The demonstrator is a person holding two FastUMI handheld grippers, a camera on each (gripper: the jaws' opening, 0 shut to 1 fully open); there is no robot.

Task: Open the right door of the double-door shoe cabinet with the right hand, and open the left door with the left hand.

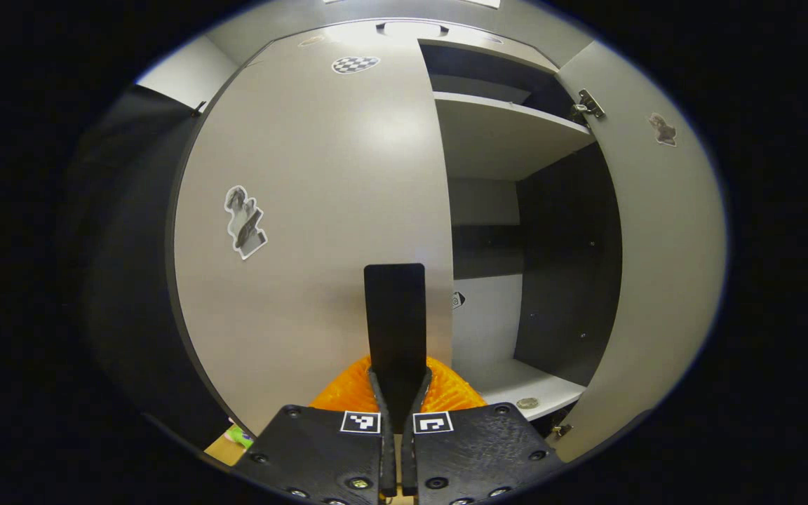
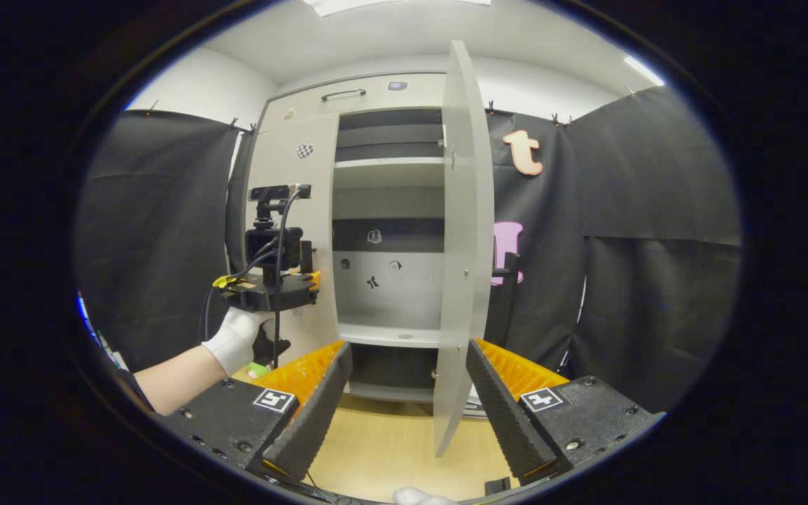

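Observation:
The grey shoe cabinet's left door [image 1: 306,210] stands close before me, stickers on its face; its free edge runs down the middle of the left gripper view. My left gripper [image 1: 395,270] is shut, fingers pressed flat together in front of that door just left of its edge, with nothing seen between them. In the right gripper view a gloved hand [image 2: 236,337] holds the left gripper [image 2: 306,273] at the left door [image 2: 292,210]. The right door [image 2: 461,245] is swung wide, seen edge-on. My right gripper [image 2: 404,393] is open, well short of it.
Inside the cabinet are pale shelves [image 1: 502,133] and a dark back wall; a small round disc [image 1: 527,403] lies on the lower shelf. The open right door [image 1: 656,266] shows its hinge. Black cloth walls flank the cabinet. A wooden floor [image 2: 390,449] lies below, with a small green object [image 2: 258,368].

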